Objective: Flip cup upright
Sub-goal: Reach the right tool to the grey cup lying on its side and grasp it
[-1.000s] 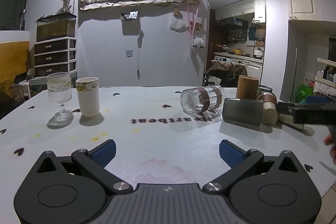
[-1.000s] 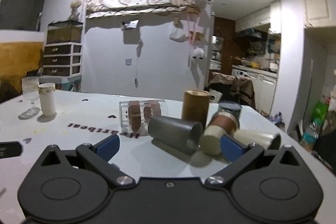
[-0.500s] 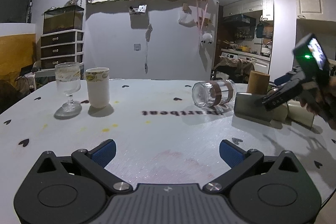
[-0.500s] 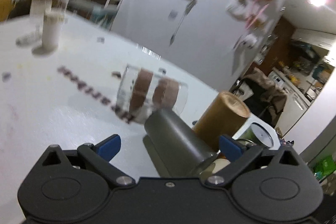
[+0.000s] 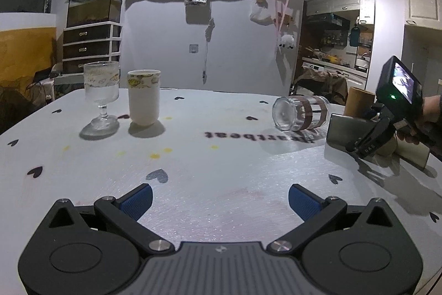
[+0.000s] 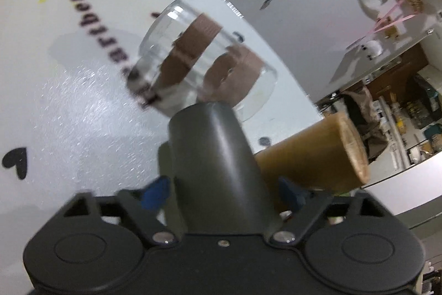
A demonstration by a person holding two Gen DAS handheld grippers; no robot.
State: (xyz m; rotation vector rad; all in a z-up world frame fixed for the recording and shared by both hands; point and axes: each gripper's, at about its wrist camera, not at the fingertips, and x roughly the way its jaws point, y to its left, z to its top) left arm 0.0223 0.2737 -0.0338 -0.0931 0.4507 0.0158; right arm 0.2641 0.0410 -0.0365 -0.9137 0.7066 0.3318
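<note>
A dark grey metal cup (image 6: 218,165) lies on its side on the white table; it also shows in the left wrist view (image 5: 348,130). My right gripper (image 6: 223,191) is tilted and straddles the cup's near end, one blue finger (image 6: 154,191) on each side, jaws still apart. In the left wrist view the right gripper (image 5: 370,141) is at the far right over that cup. A clear glass cup with brown bands (image 6: 201,60) lies on its side just beyond (image 5: 299,114). My left gripper (image 5: 219,201) is open and empty above the near table.
A tan cylinder (image 6: 317,159) stands right of the grey cup, with other cups behind the gripper (image 5: 408,154). A stemmed glass (image 5: 101,98) and a white cup (image 5: 144,97) stand upright at the far left. The table (image 5: 221,156) carries printed hearts and lettering.
My right gripper has rolled sideways and pushed forward, so the grey cup now sits between its fingers. The left gripper has risen slightly and stays open.
</note>
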